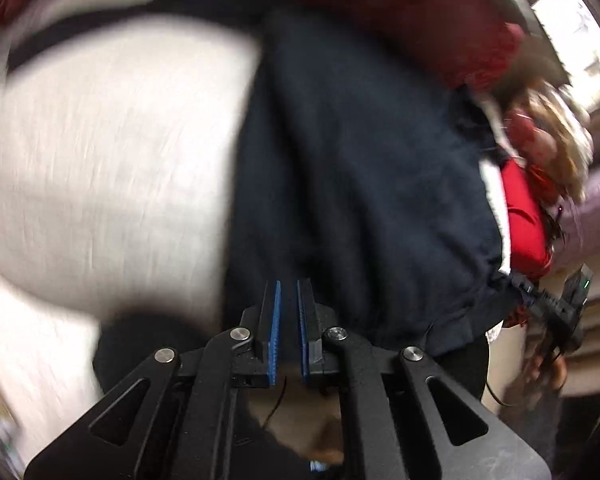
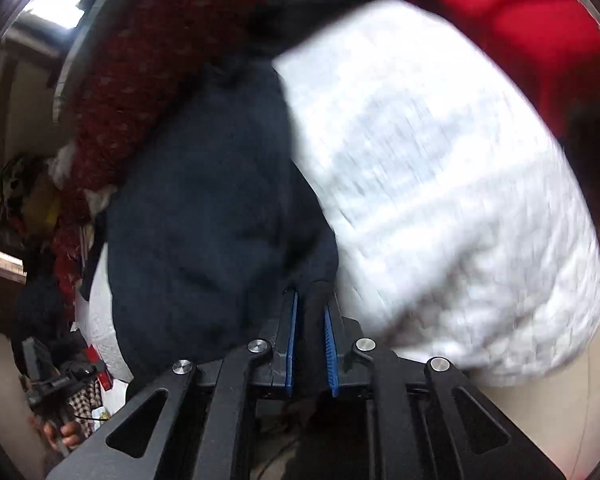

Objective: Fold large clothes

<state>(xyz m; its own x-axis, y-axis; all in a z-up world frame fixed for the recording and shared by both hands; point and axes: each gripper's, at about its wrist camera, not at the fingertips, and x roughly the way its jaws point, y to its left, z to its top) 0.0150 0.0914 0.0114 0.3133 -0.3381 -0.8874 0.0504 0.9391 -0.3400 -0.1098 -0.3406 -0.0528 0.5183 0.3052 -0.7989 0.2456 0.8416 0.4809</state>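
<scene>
While both views are blurred, we see the navy garment stretched between our two tools, over a white cloth with red fabric behind. Our left gripper is clamped on the garment's hem, blue pads nearly together. Our right gripper pinches a dark fold of the same garment.

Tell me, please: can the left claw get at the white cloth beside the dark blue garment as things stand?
Probably not at once. The left claw looks shut on the dark blue garment, so it is occupied. The white cloth lies uncovered just beside it, with nothing in between; after releasing, the claw could likely reach it.
</scene>
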